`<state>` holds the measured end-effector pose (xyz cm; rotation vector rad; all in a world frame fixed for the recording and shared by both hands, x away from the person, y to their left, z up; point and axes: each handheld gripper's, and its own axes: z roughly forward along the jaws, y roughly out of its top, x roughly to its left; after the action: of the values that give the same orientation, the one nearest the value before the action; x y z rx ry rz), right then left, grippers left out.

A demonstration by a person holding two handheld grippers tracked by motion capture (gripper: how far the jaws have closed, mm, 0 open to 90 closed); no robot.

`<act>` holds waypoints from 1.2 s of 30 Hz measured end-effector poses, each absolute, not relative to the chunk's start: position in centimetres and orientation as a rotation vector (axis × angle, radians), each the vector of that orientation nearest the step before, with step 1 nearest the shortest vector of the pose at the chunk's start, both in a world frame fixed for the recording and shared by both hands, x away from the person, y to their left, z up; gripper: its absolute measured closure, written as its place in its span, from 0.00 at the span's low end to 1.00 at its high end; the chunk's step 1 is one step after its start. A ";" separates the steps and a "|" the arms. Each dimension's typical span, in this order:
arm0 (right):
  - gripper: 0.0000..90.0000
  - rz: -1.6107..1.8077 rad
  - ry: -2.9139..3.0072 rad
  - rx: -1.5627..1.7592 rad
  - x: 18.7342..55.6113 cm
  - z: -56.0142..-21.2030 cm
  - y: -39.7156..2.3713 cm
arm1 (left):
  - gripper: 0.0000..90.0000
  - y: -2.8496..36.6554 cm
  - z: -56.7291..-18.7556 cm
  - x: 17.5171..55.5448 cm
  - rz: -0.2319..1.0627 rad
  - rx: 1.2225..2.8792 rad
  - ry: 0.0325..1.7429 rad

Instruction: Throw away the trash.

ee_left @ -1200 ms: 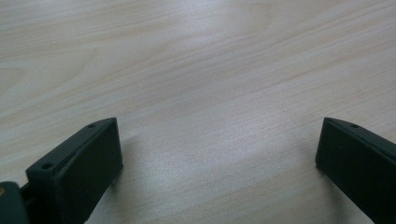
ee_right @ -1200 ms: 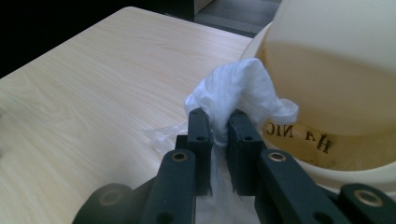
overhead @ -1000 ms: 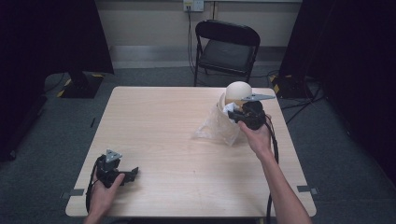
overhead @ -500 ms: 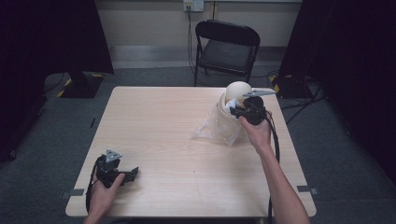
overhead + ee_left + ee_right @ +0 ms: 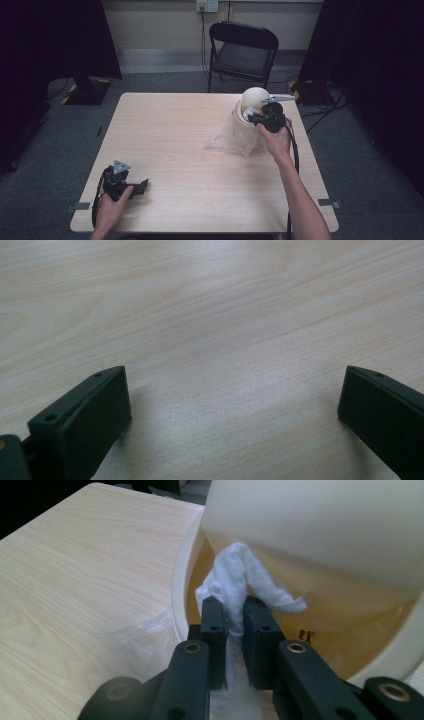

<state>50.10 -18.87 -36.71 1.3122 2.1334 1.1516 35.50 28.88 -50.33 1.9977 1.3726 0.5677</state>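
The wooden table point(image 5: 190, 150) is taking up the middle of the high view, with a black folding chair point(image 5: 243, 50) standing beyond its far edge. On the table's far right part a cream swing-lid bin point(image 5: 250, 107) is sitting, its domed lid tilted inward so that a gap is showing at the rim. A clear plastic bag point(image 5: 231, 139) is lying crumpled against the bin's near side, touching it.

The right gripper point(image 5: 256, 118) is reaching level to the bin's mouth. In the right gripper view its jaws are standing nearly together and are pinching a crumpled white tissue point(image 5: 240, 580), whose free end is sticking up past the fingertips and touching the underside of the lid, at the opening. The right hand point(image 5: 275, 140) is gripping the tool from behind.

The left gripper point(image 5: 137, 186) is resting on the table near the front left corner, well apart from the bin, held by the left hand point(image 5: 110, 205). Its jaws are standing wide apart, with bare tabletop between them.
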 end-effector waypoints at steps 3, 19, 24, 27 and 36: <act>0.91 1.136 2.129 1.314 50.3 -36.8 -18.8 | 0.00 28.9 -50.3 35.5 0.568 1.997 1.373; 0.90 1.065 2.137 1.375 51.8 -38.3 -18.5 | 0.00 28.9 -50.3 35.5 0.568 1.998 1.372; 0.85 1.033 2.175 1.396 52.3 -38.2 -18.5 | 0.00 28.9 -50.3 35.5 0.568 1.997 1.373; 0.82 0.984 2.197 1.401 52.6 -37.9 -18.2 | 0.00 28.9 -50.3 35.5 0.568 1.998 1.372; 0.70 0.962 2.198 1.423 52.6 -37.7 -17.8 | 0.00 28.9 -50.3 35.5 0.568 1.997 1.372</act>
<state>52.59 -17.81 -37.67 1.4234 2.1985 0.9623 35.50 28.88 -50.34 1.9972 1.3725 0.5683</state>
